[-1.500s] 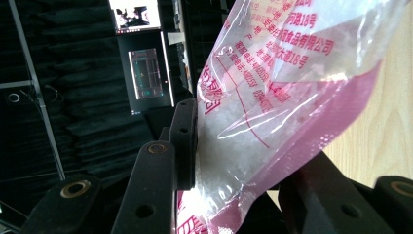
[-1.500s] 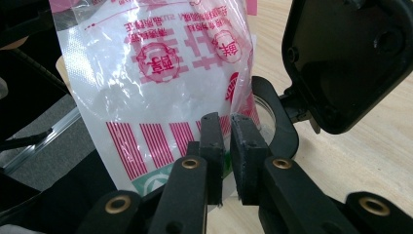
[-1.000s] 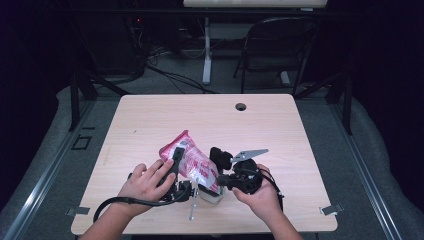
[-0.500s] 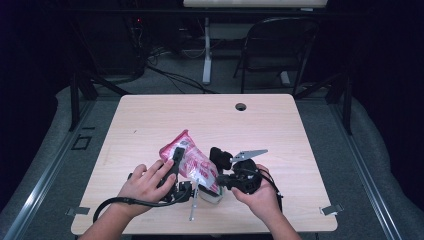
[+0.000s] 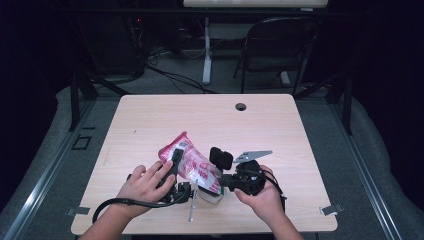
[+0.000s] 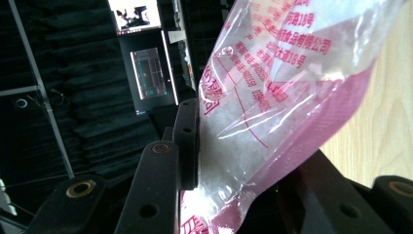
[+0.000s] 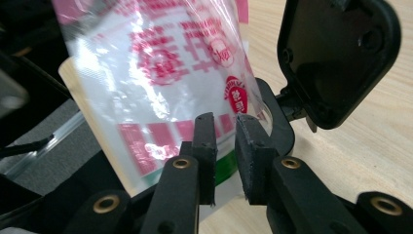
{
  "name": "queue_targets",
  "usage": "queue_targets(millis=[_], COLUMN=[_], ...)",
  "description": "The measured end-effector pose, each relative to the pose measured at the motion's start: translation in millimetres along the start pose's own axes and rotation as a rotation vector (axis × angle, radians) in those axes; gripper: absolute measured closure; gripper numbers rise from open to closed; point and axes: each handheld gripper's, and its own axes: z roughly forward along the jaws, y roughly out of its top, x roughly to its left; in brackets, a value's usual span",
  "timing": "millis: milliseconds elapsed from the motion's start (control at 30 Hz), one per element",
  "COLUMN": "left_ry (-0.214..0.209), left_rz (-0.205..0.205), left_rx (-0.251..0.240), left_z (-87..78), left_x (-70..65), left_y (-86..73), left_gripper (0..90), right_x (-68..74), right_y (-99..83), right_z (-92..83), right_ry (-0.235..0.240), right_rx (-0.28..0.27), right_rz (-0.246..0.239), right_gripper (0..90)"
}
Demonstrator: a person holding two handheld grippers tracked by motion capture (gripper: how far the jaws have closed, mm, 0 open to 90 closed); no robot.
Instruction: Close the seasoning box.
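Observation:
A pink and clear plastic bag (image 5: pixel 189 161) of white grains, printed in red, is tilted with its lower end over a small clear container (image 5: pixel 211 194) near the table's front edge. My left gripper (image 5: pixel 175 161) is shut on the bag (image 6: pixel 272 97), one pad (image 6: pixel 189 146) pressing its side. In the left gripper view the other jaw lies behind the film. My right gripper (image 5: pixel 222 181) sits at the container, whose black hinged lid (image 5: pixel 220 158) stands open. In the right gripper view the jaws (image 7: pixel 225 131) stand almost together at the container's dark rim (image 7: pixel 280 124), beside the lid (image 7: pixel 336 53) and under the bag (image 7: pixel 165 63).
A thin metal utensil (image 5: pixel 192 210) lies at the table's (image 5: pixel 200 117) front edge below the container. A cable (image 5: pixel 125 202) trails from the left gripper. The table has a round hole (image 5: pixel 241 106) near its far edge. A chair (image 5: pixel 280 45) stands beyond it.

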Motion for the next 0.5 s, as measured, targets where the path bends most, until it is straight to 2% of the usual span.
queue_targets(millis=[33,267,433,500], left_ry=[-0.002,0.0,-0.01,0.001], left_rz=[0.016,0.014,0.008,0.013], left_rx=[-0.003,0.0,0.004,0.003], left_z=[0.3,0.9,1.9,1.9], left_x=[-0.2,-1.9,-1.6,-1.4], left_y=[0.3,0.4,0.6,0.9], left_gripper=[70.2,70.3,70.3,70.4], right_x=[0.3,8.0,10.5,11.4], right_y=[0.0,3.2,3.1,3.0], right_z=[-2.3,-9.2,-9.1,-10.5], right_ry=[0.007,0.021,0.029,0.031], right_rx=[-0.004,-0.017,-0.013,-0.017], right_rz=[0.0,-0.027,-0.031,-0.032], right_gripper=[78.0,77.0,74.1,73.9])
